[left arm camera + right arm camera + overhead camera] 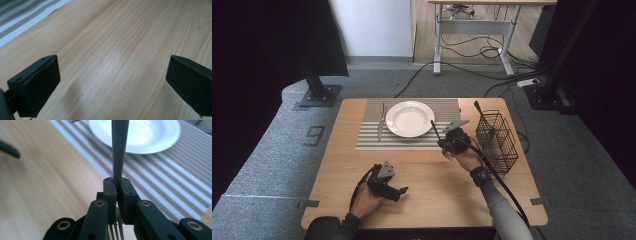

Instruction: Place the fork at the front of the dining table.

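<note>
Black grippers (387,184), 2 grey plates, grey sleeve (504,207), black watch (480,175).

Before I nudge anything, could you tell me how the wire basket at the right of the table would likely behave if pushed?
The wire basket is open black mesh, so probably light, and likely to slide on the smooth wooden table. It stands tall and narrow, so a high push might tip it. The utensil sticking out of it could rattle or shift.

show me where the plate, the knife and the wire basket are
plate (409,119), high view, centre of its bowl.
knife (381,125), high view, middle of its length.
wire basket (497,134), high view, its mesh wall.
</note>
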A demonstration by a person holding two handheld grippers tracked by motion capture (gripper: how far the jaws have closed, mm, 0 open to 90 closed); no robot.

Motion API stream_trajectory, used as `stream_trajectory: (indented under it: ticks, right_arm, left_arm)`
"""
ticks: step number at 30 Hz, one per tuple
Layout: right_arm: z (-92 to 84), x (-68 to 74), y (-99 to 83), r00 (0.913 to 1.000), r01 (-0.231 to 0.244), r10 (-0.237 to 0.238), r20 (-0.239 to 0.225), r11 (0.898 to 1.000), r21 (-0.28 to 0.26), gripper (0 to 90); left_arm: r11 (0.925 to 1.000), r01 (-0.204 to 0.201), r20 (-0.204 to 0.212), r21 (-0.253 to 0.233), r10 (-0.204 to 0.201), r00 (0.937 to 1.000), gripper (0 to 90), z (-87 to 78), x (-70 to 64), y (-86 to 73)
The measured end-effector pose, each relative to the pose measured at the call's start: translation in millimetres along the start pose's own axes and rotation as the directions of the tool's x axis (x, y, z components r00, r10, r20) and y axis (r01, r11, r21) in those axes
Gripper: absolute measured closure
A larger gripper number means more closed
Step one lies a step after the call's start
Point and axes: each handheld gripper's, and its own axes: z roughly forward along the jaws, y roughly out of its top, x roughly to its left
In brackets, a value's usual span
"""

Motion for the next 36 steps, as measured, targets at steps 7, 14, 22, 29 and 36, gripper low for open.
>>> stream_trajectory:
  ticks: [7, 14, 22, 29, 36]
  right_arm:
    - [9.9, -20.8, 23.1, 0.9965, -0.043, 0.041, 0.073, 0.999, 0.024, 84.0]
    - [25.2, -38.6, 37.5, 0.9904, -0.073, 0.066, 0.121, 0.996, 0.051, 84.0]
    - [49.4, -66.7, 43.1, 0.9733, -0.140, 0.120, 0.196, 0.986, 0.091, 84.1]
    - [70.4, -85.9, 41.3, 0.9560, -0.194, 0.158, 0.247, 0.972, 0.130, 84.3]
    - [95.5, -98.3, 30.8, 0.9428, -0.237, 0.180, 0.280, 0.954, 0.184, 84.4]
  left_arm:
    - [0.9995, 0.009, -0.002, 0.032, -0.009, 1.0000, 0.0, 4.1, -0.4, -3.2]
    - [0.9967, -0.025, -0.006, 0.077, 0.025, 0.9997, 0.0, 8.1, -4.0, -1.4]
    - [0.9965, -0.017, 0.008, 0.082, 0.016, 0.9998, 0.0, 9.0, -2.7, -1.0]
    - [0.9960, -0.017, 0.023, 0.088, 0.015, 0.9996, 0.0, 9.4, -2.0, -0.7]
    - [0.9957, -0.014, 0.035, 0.092, 0.011, 0.9993, 0.0, 9.7, -2.1, -0.6]
